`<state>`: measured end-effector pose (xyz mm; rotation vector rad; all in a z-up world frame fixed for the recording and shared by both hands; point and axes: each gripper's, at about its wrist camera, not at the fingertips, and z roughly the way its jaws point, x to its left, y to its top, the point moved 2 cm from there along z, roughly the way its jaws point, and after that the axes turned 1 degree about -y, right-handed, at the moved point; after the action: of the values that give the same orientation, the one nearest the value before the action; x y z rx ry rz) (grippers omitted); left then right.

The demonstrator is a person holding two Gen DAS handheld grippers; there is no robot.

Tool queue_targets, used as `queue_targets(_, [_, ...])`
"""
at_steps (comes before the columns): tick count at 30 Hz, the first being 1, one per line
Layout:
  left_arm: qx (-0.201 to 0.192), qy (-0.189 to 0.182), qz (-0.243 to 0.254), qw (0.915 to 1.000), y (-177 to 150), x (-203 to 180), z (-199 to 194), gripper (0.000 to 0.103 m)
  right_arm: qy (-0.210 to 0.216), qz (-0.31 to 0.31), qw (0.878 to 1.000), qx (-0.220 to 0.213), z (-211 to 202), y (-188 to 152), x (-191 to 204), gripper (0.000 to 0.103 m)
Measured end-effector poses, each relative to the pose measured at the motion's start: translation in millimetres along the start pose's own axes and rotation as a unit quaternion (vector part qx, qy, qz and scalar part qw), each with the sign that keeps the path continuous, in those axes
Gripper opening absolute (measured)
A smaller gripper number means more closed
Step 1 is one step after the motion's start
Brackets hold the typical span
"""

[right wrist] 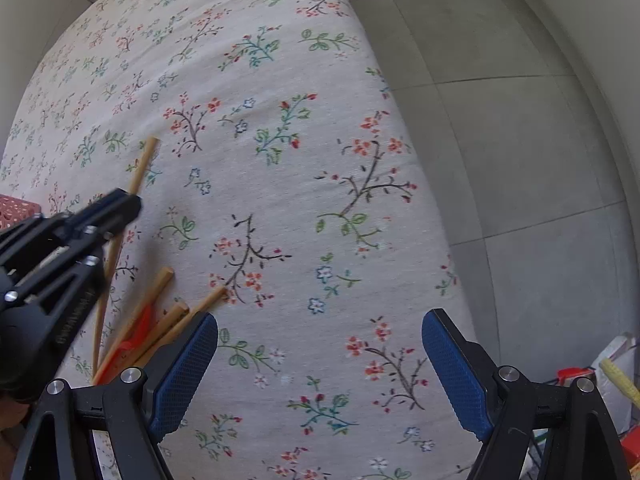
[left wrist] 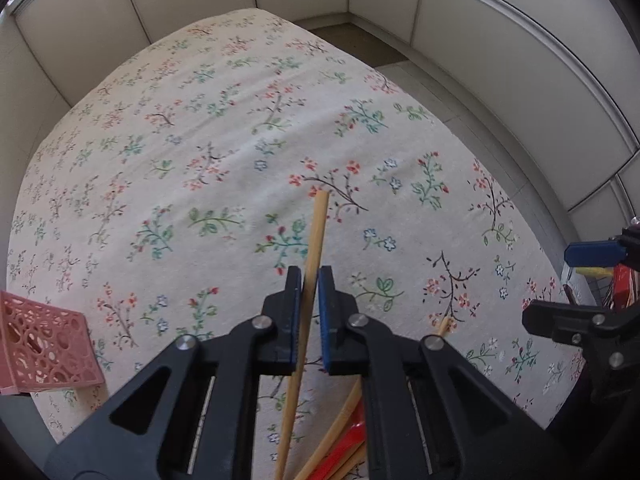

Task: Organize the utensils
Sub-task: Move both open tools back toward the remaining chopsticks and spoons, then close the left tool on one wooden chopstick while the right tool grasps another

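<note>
The flowered bench (left wrist: 224, 128) is lying mostly bare, its far edge dropping to grey floor (right wrist: 520, 160). The left gripper (left wrist: 309, 292) is pointing steeply down, pinching one chopstick (left wrist: 314, 240). The right gripper (right wrist: 320, 360) is hanging wide and empty. Three more chopsticks (right wrist: 160, 288) are lying fanned between them. One pink basket (left wrist: 44, 344) is sitting at the left edge.

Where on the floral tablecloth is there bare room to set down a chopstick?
Free: the floral tablecloth beyond the left gripper, between the pink lattice basket and the far edge. Crowded: the pile of wooden chopsticks over a red utensil.
</note>
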<state>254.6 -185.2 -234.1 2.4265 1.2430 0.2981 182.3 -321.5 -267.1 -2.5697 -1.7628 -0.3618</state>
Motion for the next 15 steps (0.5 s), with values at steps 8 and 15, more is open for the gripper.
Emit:
queue_targets(8, [-0.037, 0.018, -0.037, 0.9985, -16, 38, -43, 0.008, 0.018, -0.023, 1.000, 0.004, 6, 0, 38, 0.088])
queue_targets(15, [-0.060, 0.029, -0.045, 0.9967, -33, 60, -68, 0.008, 0.036, -0.037, 0.998, 0.025, 20, 2, 73, 0.071])
